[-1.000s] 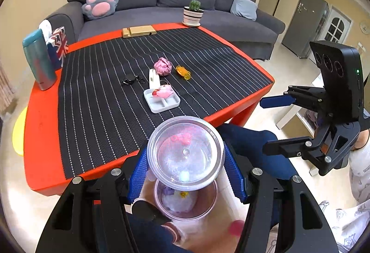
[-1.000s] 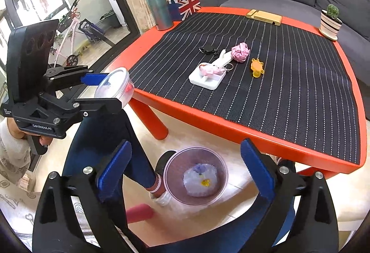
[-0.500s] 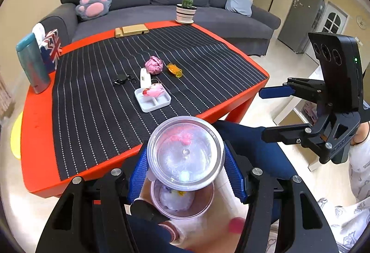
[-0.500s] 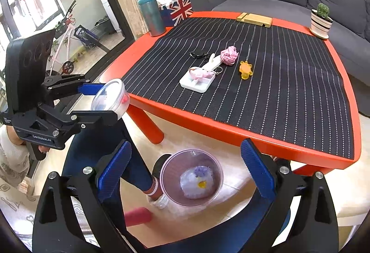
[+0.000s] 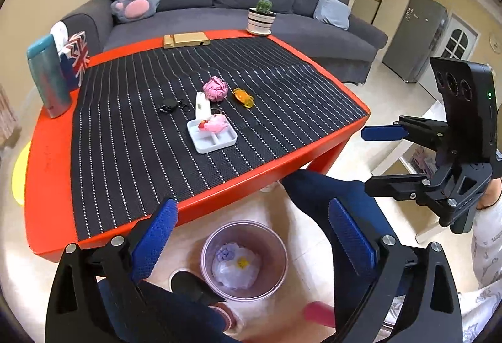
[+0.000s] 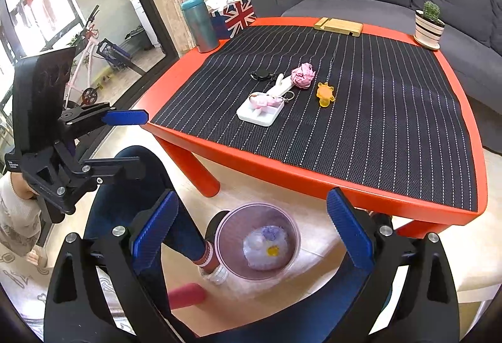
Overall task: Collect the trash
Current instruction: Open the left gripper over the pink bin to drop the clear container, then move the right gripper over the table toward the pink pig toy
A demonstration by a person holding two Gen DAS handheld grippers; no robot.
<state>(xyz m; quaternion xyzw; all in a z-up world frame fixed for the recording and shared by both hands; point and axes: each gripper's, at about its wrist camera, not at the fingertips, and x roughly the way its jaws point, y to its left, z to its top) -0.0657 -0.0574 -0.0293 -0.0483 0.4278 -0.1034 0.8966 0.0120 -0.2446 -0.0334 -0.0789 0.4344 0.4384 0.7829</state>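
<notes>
Union Jack tissue box (image 6: 236, 17); other writing too blurred.

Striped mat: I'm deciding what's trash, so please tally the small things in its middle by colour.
Pink: 2 (crumpled ball, plush toy)
White: 2 (tray, rabbit-shaped piece)
Orange: 1 (small figure)
Black: 1 (key fob)
Total: 6

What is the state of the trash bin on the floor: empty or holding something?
Holding something. The trash bin stands upright and uncovered, with a clear plastic container at its bottom.
</notes>
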